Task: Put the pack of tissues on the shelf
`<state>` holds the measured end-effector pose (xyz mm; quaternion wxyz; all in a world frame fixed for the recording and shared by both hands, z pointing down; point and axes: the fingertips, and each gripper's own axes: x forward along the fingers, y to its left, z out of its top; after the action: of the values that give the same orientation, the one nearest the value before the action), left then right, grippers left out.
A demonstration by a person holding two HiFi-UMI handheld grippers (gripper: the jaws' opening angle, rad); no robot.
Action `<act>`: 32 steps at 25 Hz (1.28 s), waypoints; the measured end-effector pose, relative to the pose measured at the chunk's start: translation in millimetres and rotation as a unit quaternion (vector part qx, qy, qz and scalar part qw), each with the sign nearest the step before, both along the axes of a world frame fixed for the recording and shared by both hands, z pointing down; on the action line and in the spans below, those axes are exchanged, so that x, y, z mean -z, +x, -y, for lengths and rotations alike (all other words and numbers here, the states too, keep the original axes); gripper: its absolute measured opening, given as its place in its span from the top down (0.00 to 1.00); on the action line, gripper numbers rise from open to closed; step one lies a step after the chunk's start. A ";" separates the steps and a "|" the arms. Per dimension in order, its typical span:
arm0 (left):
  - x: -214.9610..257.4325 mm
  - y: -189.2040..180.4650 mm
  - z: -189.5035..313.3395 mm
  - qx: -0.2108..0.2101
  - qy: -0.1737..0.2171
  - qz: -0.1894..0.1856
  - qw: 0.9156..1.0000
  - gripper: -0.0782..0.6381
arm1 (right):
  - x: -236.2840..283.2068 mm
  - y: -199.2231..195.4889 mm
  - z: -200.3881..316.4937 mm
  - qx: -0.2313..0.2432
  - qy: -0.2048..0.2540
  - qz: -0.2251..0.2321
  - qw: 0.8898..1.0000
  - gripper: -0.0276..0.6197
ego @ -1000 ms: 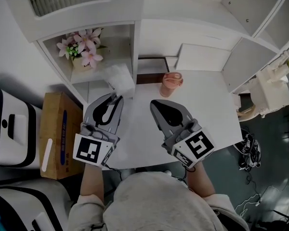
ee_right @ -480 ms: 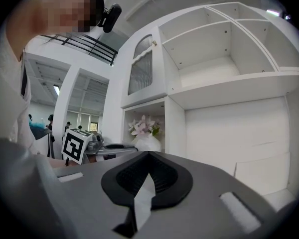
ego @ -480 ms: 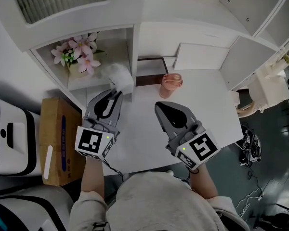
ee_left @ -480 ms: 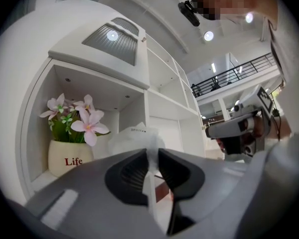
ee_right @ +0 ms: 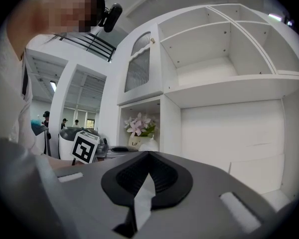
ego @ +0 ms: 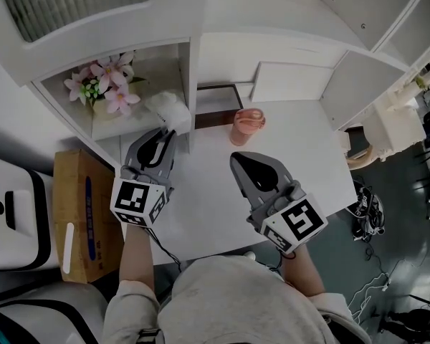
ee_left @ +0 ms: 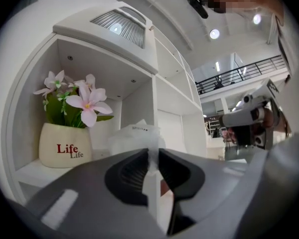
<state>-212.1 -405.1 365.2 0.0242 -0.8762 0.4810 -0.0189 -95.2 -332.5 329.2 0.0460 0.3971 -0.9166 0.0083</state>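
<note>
The left tongs [ego: 166,130] are closed narrowly on a pinch of wrapper of the white, crinkly plastic-wrapped pack of tissues [ego: 170,111]. The pack juts out at 12 o'clock from their tips. In the left gripper view the wrapper's edge is squeezed between the tips of the left tongs [ee_left: 153,154], with the pack's bulk [ee_left: 134,135] just beyond. The pack is at the front right corner of the white open shelf compartment [ego: 126,124], beside its upright wall; whether it rests on the board cannot be told. That compartment holds a cream ceramic pot of pink flowers [ee_left: 65,146], at 10 o'clock from the pack. The right tongs [ego: 237,157] are above the white tabletop [ego: 208,206] with their jaws together and nothing between them [ee_right: 148,155]. A pink cup [ego: 245,125] stands at 12 o'clock from them.
</note>
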 end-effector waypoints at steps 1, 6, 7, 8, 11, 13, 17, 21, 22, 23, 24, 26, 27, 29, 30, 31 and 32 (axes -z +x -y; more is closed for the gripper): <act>-1.6 -0.5 1.9 0.002 -0.002 0.000 1.000 0.81 | -0.2 0.2 0.1 0.000 0.000 -0.001 1.000 0.96; -9.7 -7.2 11.6 0.015 -0.020 -0.006 1.000 0.80 | -1.4 0.0 1.1 -0.001 -0.001 -0.002 1.000 0.96; -11.0 -8.2 13.8 0.017 -0.023 -0.006 1.000 0.80 | -1.6 0.1 1.4 -0.002 -0.001 -0.002 1.000 0.95; -11.9 -9.2 16.2 0.020 -0.027 -0.007 0.999 0.79 | -1.7 0.5 1.6 -0.002 -0.002 -0.002 1.000 0.95; -12.5 -11.8 23.9 0.029 -0.037 -0.014 0.999 0.79 | -2.6 2.5 1.9 -0.006 -0.004 -0.004 1.000 0.95; -13.0 -12.8 29.8 0.032 -0.045 -0.016 0.998 0.79 | -3.0 4.4 2.2 -0.009 -0.004 -0.004 1.000 0.96; -13.8 -13.3 40.5 0.040 -0.053 -0.009 0.998 0.79 | -3.7 8.5 2.8 -0.014 -0.006 -0.003 1.000 0.96; -15.4 -12.5 46.7 0.047 -0.057 -0.003 0.997 0.79 | -4.1 11.7 2.1 -0.018 -0.006 -0.004 1.000 0.95; -15.8 -12.4 47.5 0.048 -0.057 -0.002 0.997 0.79 | -4.0 12.0 1.9 -0.018 -0.006 -0.003 1.000 0.95; -16.0 -12.3 47.7 0.049 -0.057 -0.002 0.997 0.79 | -4.0 12.3 1.6 -0.018 -0.006 -0.003 1.000 0.96; -16.0 -12.3 47.6 0.050 -0.057 -0.001 0.997 0.78 | -3.9 12.6 1.2 -0.017 -0.006 -0.003 1.000 0.96; -15.3 -12.3 46.7 0.051 -0.056 0.002 0.997 0.77 | -3.6 12.9 0.4 -0.017 -0.005 -0.003 1.000 0.96; -14.7 -12.3 46.1 0.051 -0.055 0.003 0.997 0.76 | -3.4 12.8 -0.1 -0.016 -0.005 -0.003 1.000 0.96; -13.8 -12.8 44.8 0.050 -0.055 0.005 0.997 0.72 | -2.9 12.3 -1.2 -0.015 -0.004 -0.003 1.000 0.95; -13.5 -13.4 44.0 0.049 -0.056 0.004 0.997 0.70 | -2.7 12.1 -1.8 -0.014 -0.004 -0.003 1.000 0.96; -13.0 -14.3 43.1 0.048 -0.055 0.002 0.997 0.67 | -2.6 11.9 -2.5 -0.013 -0.004 -0.003 1.000 0.96; -12.3 -15.4 42.1 0.049 -0.053 0.000 0.997 0.65 | -2.5 11.9 -3.2 -0.013 -0.003 -0.002 1.000 0.95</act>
<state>-227.6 -447.2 377.5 -0.0231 -0.8516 0.5218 -0.0449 -83.3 -329.3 331.7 0.0493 0.4084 -0.9114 0.0110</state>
